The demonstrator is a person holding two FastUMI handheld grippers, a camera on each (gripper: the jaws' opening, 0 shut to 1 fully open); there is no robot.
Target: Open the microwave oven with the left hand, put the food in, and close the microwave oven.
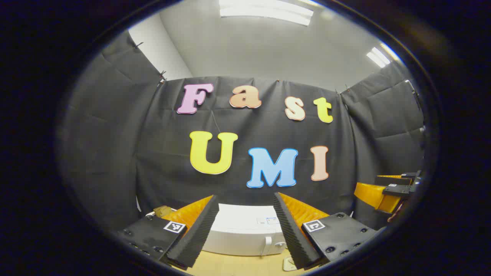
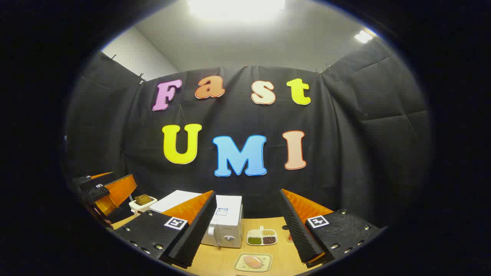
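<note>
Left gripper (image 1: 245, 214): jaws released, spread wide at the bottom of the left gripper view, nothing between them but air.
Seen through the left jaws: the white microwave oven (image 1: 245, 235), low centre of the frame, its door shut, its top and front facing the camera; a knob and handle show at its lower right.
Below the microwave in that view: a strip of pale wooden worktop (image 1: 238, 266), with the corner of a small pale item at the bottom edge, too cropped to name.
Right edge of the left gripper view: the right gripper (image 1: 387, 191), held up beside the black cloth wall, a bit of the hand that holds it just beneath.

Right gripper (image 2: 247, 214): jaws released too, wide apart at the bottom of the right gripper view, gripping nothing.
Seen between the right jaws: the microwave (image 2: 226, 222) from an angle — door closed, standing left of centre on the worktop (image 2: 215, 260).
Food, in the right gripper view: a small tray (image 2: 253, 262) with a pinkish piece of food on it, at the bottom centre, near the microwave's front and apart from it; a divided dish (image 2: 262, 237) with three fillings just beyond it, right of the microwave.
Lower left of the right gripper view: the left gripper (image 2: 111, 191) held aloft — and behind it a white container (image 2: 142, 204) with something brown in it, left of the microwave.
</note>
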